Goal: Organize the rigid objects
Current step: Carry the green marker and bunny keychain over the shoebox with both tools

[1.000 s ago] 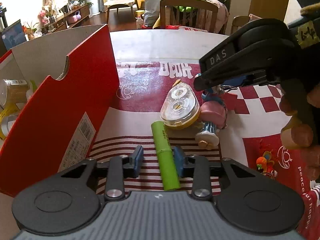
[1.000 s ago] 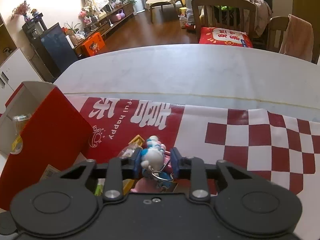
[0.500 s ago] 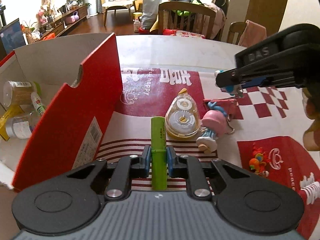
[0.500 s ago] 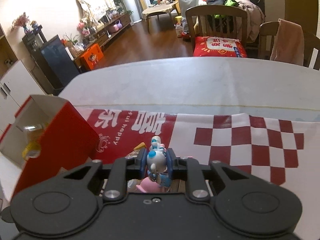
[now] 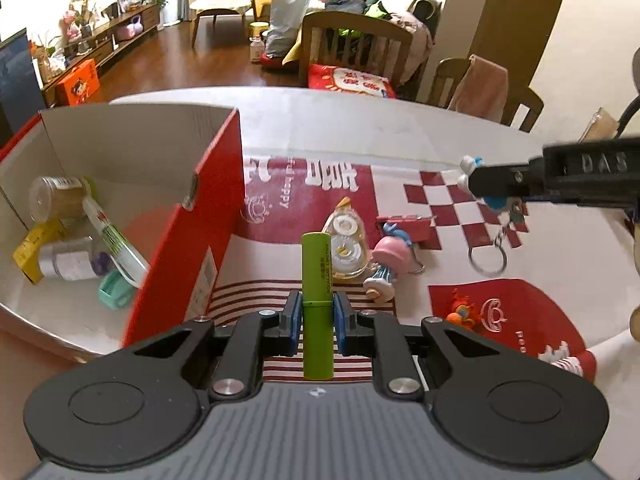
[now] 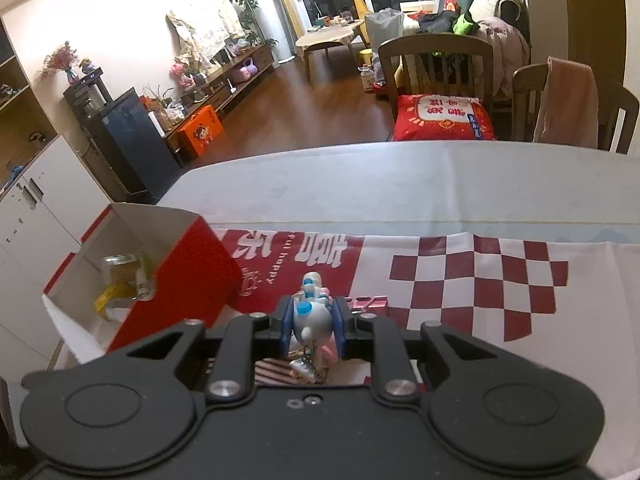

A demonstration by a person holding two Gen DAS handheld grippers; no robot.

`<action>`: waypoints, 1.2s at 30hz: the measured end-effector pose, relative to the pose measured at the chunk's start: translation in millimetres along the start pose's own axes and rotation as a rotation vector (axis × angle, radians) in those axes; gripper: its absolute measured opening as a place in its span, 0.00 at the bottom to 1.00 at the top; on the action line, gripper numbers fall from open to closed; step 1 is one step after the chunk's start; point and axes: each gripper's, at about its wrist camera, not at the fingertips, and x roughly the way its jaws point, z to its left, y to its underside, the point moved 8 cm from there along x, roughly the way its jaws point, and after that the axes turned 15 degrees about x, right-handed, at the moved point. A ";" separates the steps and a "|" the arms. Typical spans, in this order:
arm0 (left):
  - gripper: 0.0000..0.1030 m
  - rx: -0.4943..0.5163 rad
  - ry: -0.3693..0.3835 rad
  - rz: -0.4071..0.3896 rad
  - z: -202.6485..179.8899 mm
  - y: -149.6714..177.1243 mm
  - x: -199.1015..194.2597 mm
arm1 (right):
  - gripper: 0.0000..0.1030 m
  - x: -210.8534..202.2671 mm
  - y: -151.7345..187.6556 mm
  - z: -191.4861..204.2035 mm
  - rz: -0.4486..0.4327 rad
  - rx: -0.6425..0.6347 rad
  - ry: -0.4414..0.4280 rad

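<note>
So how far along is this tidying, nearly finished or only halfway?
About halfway, I'd guess. The red box already holds a jar, a yellow tape measure and a few other items. In hand: the left gripper clamps a green marker, the right gripper a blue-and-white keychain figure. On the table remain a correction tape, a pink-hatted figure and an orange toy.

L gripper [image 5: 316, 316] clamps green tube [image 5: 317, 304] | R gripper [image 5: 476, 184] grips blue-white keychain figure [image 5: 466, 168]
</note>
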 end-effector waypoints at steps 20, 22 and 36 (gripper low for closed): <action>0.16 0.041 0.072 -0.074 80.6 -28.5 -79.3 | 0.19 -42.9 16.6 96.4 -0.065 -0.055 -0.034; 0.16 0.042 0.076 -0.074 95.0 -28.9 -83.5 | 0.19 -41.1 18.8 109.4 -0.069 -0.061 -0.038; 0.16 0.054 0.076 -0.059 189.1 -16.0 -90.0 | 0.19 -3.3 34.7 181.4 -0.079 -0.084 -0.031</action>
